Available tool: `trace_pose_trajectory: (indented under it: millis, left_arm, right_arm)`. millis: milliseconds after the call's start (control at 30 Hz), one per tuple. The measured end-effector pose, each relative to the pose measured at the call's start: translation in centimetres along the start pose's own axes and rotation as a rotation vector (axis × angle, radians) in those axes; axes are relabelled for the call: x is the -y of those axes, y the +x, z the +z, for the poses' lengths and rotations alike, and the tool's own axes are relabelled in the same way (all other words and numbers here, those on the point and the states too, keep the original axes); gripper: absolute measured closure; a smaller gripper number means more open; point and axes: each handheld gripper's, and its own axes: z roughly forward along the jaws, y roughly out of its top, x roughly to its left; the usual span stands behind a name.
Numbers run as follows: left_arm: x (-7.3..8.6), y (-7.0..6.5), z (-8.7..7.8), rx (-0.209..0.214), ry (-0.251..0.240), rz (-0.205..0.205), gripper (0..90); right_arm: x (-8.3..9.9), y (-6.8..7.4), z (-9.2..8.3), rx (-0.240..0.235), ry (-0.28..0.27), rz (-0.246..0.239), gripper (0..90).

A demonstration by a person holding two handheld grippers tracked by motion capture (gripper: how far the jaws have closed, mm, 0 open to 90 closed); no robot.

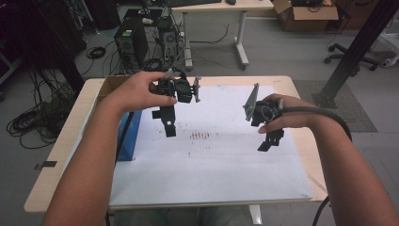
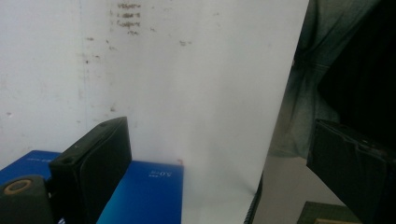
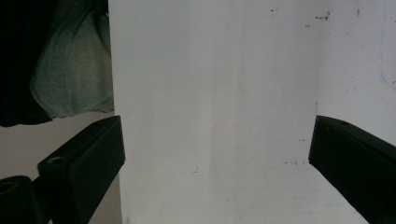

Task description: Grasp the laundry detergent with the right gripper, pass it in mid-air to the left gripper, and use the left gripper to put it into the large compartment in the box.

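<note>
In the high view, the right gripper (image 1: 270, 141) is hanging at 3 o'clock over the white sheet (image 1: 221, 179), its jaws wide apart, holding nothing. The left gripper (image 1: 167, 125) is hanging at 10 o'clock, jaws also apart and empty. The left gripper view is showing printing on the blue box (image 2: 140, 196); the high view is showing only its edge (image 1: 129, 136) at 9 o'clock.

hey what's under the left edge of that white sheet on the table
A blue box sticks out from under the white sheet at its left edge, on the wooden table. How far it runs beneath is covered.
</note>
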Motion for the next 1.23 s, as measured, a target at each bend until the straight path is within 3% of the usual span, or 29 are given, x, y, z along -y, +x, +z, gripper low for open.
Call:
trace_pose_trajectory:
  millis: [367, 1233]
  left_arm:
    - [0.9, 1.3, 0.5, 0.001, 0.003, -0.026, 6.8]
    - [1.2, 2.4, 1.4, 0.025, -0.01, -0.054, 6.5]
  right_arm:
    - [-0.1, -1.2, 0.0, 0.004, 0.005, 0.008, 3.6]
    - [-0.5, -1.7, 0.0, 0.012, 0.005, 0.008, 3.8]
